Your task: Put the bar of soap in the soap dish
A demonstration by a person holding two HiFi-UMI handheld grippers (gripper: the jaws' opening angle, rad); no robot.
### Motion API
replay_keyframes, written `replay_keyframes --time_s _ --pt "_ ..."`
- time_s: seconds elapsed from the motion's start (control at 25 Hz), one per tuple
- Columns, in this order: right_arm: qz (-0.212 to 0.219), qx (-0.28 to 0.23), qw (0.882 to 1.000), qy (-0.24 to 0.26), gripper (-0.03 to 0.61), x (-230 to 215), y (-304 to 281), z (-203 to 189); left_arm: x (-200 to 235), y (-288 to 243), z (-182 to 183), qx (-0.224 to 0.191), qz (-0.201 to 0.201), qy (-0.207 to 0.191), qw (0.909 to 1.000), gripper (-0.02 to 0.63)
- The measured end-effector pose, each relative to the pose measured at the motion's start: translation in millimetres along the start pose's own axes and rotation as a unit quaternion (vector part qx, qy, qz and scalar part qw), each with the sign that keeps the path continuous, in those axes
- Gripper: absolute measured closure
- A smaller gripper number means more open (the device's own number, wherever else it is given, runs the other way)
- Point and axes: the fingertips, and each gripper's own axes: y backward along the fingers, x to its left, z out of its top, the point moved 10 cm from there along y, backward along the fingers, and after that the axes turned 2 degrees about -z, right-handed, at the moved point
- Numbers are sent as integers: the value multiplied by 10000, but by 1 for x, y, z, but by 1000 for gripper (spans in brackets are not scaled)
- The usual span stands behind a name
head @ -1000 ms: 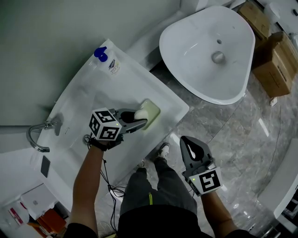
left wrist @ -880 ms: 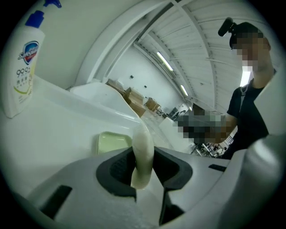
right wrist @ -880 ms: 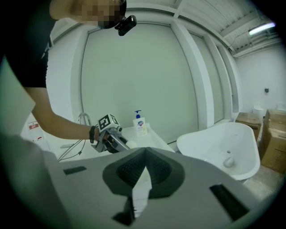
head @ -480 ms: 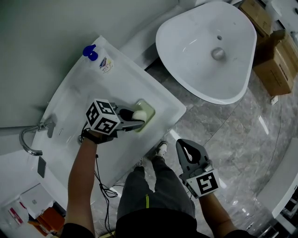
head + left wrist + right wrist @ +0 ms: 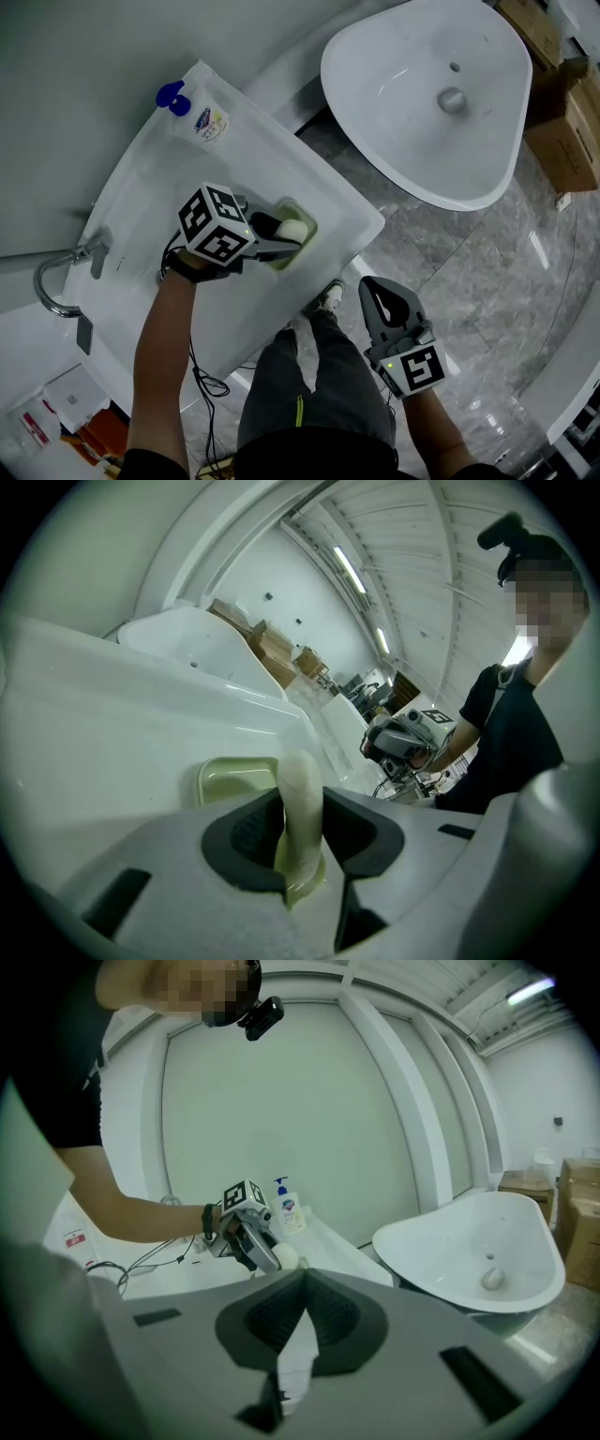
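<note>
A pale cream bar of soap (image 5: 302, 803) stands on edge between the jaws of my left gripper (image 5: 305, 808), which is shut on it. The light green soap dish (image 5: 234, 780) lies on the white counter just beyond the jaws. In the head view the left gripper (image 5: 291, 234) tilts down and holds the soap (image 5: 293, 231) over the dish (image 5: 302, 217); whether soap and dish touch I cannot tell. My right gripper (image 5: 377, 289) hangs shut and empty over the floor, well below and to the right of the counter. In the right gripper view its jaws (image 5: 303, 1283) meet at the tips.
The white counter (image 5: 169, 187) carries a chrome tap (image 5: 52, 281) at left and a pump bottle (image 5: 199, 120) with a blue top at the far corner. A white oval basin (image 5: 422, 103) and cardboard boxes (image 5: 567, 127) stand on the marble floor at right.
My left gripper has tipped further down and lowered the soap toward the dish. The right gripper has sunk a little.
</note>
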Motion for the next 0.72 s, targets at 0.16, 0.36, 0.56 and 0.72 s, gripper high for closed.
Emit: replay_keyframes --time_s 0.16,0.36,0.56,0.72 --pt "21 -25 9999 -99 565 -2 -1 -3 -1 -1 0 101 160 -23 9998 486" --pt "-22 -87 9997 -213 565 -5 -3 -6 1 -1 -3 152 -45 214 9996 491" --pt "-8 -99 9997 -211 565 -2 -3 -9 -1 -2 2 407 360 47 9985 468" --pt "-24 -125 9998 -183 565 -1 -2 -12 -9 -7 8 752 864 -479 9923 445"
